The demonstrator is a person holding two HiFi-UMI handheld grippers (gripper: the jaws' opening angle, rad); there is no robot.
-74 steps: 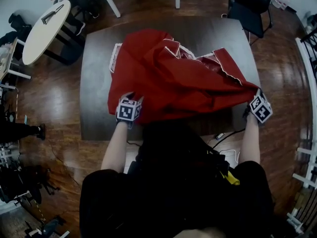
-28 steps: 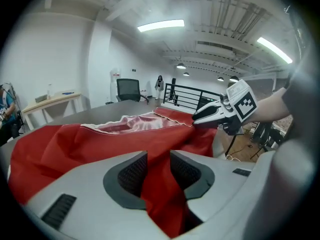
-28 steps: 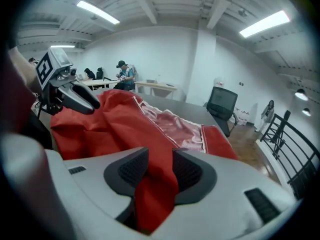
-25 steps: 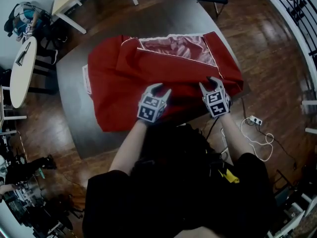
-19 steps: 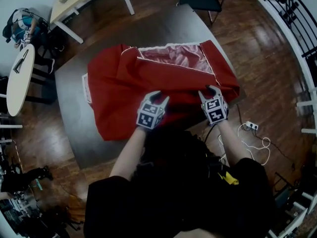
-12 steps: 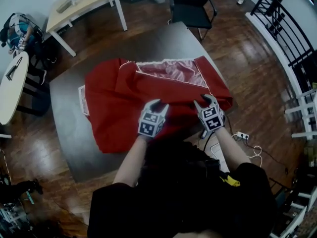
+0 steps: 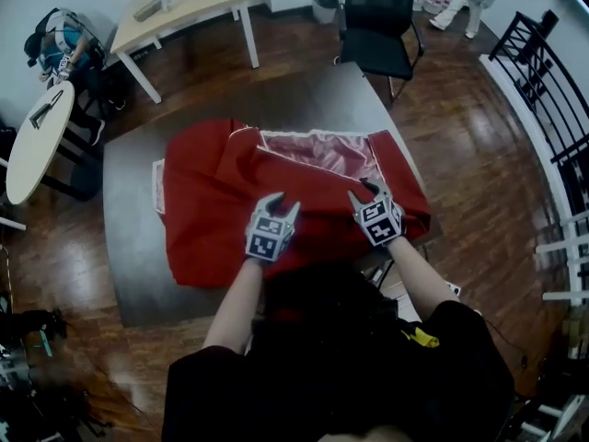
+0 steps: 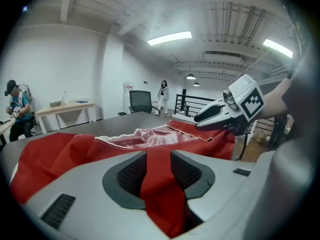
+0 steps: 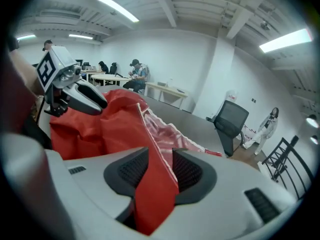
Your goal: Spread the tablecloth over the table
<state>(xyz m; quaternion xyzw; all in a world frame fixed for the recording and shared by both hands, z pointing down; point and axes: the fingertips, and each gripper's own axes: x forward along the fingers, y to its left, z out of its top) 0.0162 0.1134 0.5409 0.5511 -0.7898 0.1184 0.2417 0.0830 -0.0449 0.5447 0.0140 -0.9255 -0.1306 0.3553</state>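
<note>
**Half the table still bare as the red tablecloth lies doubled over**

The tablecloth (image 7: pixel 230 210) rests on the dark table (image 7: pixel 129 247), still folded. A far panel is turned back, showing its pale pink underside (image 7: pixel 317 152), and one end spills over the table's right edge. Bare tabletop shows on the left, along the near left and across the far side, so by this view the job is roughly midway. The cloth still has to be opened out and drawn over those parts.

At the near edge the left gripper (image 7: pixel 283 203) pinches a ridge of red fabric between its pads. The right gripper (image 7: pixel 364 191), close beside it, is closed on a fold that carries the white-trimmed hem.

Three seconds back the cloth was a bunched heap, with the grippers wide apart at its near corners. Since then it has settled flatter, and the grippers have come in together near the middle.
</note>
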